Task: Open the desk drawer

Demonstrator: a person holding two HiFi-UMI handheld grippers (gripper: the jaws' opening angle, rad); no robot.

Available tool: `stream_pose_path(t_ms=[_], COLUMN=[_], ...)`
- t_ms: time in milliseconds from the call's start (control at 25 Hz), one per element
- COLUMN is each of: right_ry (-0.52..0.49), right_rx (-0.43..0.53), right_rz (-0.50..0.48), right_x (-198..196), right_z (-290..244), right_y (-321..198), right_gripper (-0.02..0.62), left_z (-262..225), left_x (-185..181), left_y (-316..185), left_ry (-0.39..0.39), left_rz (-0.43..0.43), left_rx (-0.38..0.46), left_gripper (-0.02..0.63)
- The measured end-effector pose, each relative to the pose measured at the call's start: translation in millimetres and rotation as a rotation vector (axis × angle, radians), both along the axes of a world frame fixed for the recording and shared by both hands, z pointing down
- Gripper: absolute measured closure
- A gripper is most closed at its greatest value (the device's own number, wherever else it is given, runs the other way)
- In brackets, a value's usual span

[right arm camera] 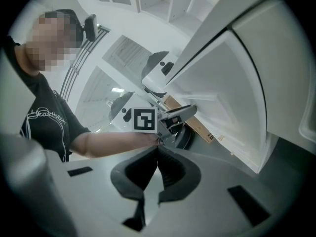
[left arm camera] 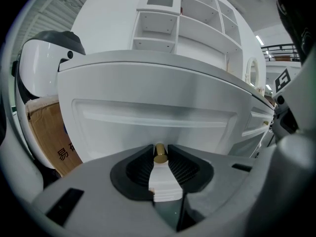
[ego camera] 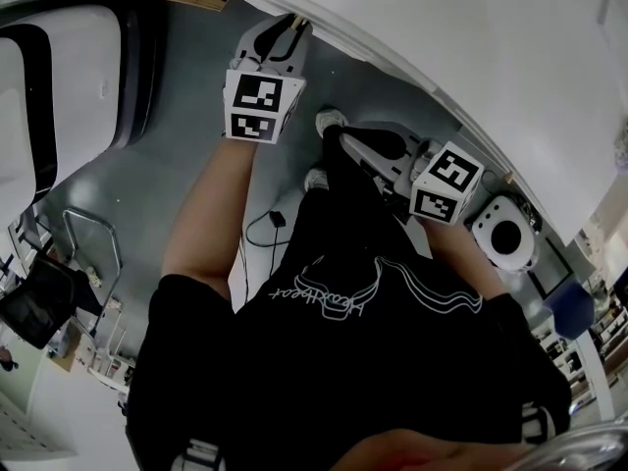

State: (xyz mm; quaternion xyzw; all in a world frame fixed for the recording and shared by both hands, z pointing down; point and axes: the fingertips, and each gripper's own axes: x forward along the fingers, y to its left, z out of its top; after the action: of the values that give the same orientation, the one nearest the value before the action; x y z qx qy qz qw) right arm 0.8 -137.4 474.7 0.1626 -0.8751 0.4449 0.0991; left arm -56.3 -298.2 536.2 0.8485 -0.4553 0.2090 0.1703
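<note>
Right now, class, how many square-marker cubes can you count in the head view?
2. The first cube rides on the left gripper, upper middle; the second cube is on the right gripper, further right and lower. None seems hidden.

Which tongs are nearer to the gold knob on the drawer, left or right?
Left. The left tongs grip the gold knob on the drawer front; the right tongs are held off to the side, shut and empty, away from the knob.
</note>
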Motion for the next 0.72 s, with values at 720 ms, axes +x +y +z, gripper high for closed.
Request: stream_pose_path(t_ms=[720], right_ry=[-0.019], right_rx=[-0.003], right_rz=[-0.001], right_x=[-9.2], right_z=[0.7], right_y=[41.4], right_gripper=[0.589], left_z=[2.2], left_x=[-7.3], left_y=[10.1], left_ry=[0.024], left_rz=[-0.011], left_rx=[0.001], left_gripper=[0.515])
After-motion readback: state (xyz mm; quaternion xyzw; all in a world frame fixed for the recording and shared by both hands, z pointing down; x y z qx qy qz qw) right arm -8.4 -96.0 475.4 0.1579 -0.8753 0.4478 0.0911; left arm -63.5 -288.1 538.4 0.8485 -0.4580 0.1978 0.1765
